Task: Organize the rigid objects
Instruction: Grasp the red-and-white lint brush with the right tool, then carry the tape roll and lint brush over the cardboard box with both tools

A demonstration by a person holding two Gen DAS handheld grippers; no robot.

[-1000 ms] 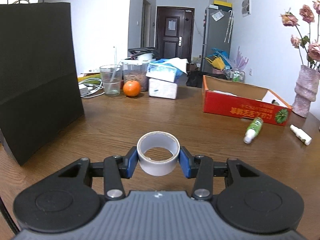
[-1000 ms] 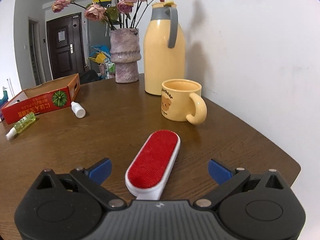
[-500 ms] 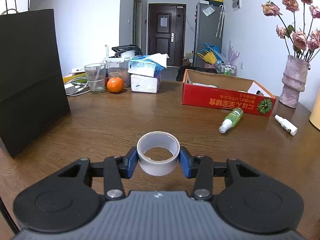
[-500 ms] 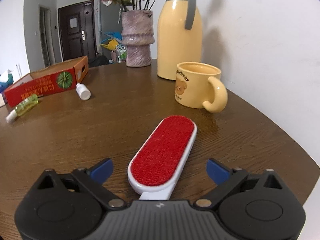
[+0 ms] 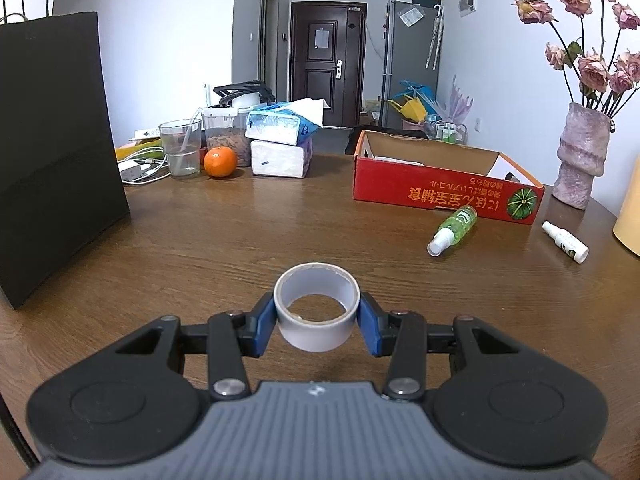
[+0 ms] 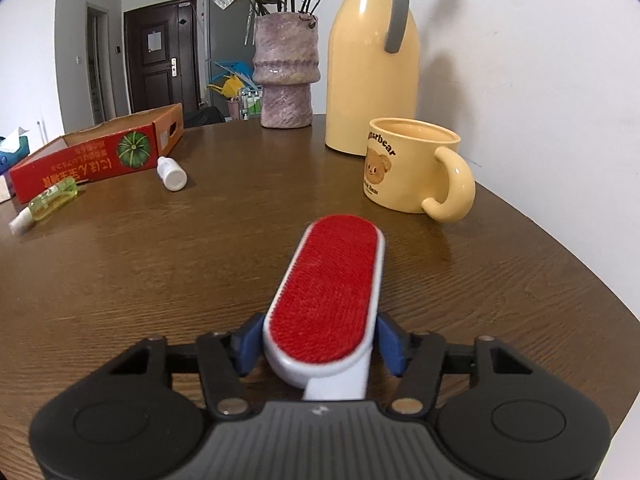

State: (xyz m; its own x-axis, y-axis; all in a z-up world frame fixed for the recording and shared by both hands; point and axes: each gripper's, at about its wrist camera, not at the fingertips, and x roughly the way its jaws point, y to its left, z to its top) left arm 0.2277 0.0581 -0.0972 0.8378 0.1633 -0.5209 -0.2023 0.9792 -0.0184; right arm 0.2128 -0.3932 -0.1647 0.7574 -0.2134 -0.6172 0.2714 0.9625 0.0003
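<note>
My left gripper (image 5: 317,326) is shut on a white roll of tape (image 5: 316,306) and holds it just above the wooden table (image 5: 240,232). My right gripper (image 6: 318,346) is shut on a red lint brush (image 6: 326,292) with a white frame, its blue pads pressing both sides near the handle end. A red cardboard box (image 5: 444,182) stands open ahead of the left gripper; it also shows in the right wrist view (image 6: 92,156). A green spray bottle (image 5: 454,225) and a small white bottle (image 5: 565,236) lie in front of the box.
A black paper bag (image 5: 56,152) stands at the left. A glass (image 5: 181,148), an orange (image 5: 220,162) and tissue packs (image 5: 280,140) sit at the back. A yellow mug (image 6: 416,166), yellow thermos (image 6: 372,60) and pink vase (image 6: 286,72) stand near the right edge.
My right gripper has closed on the lint brush, which it only straddled before. My left gripper has swung right with the tape, bringing the red box more to the centre.
</note>
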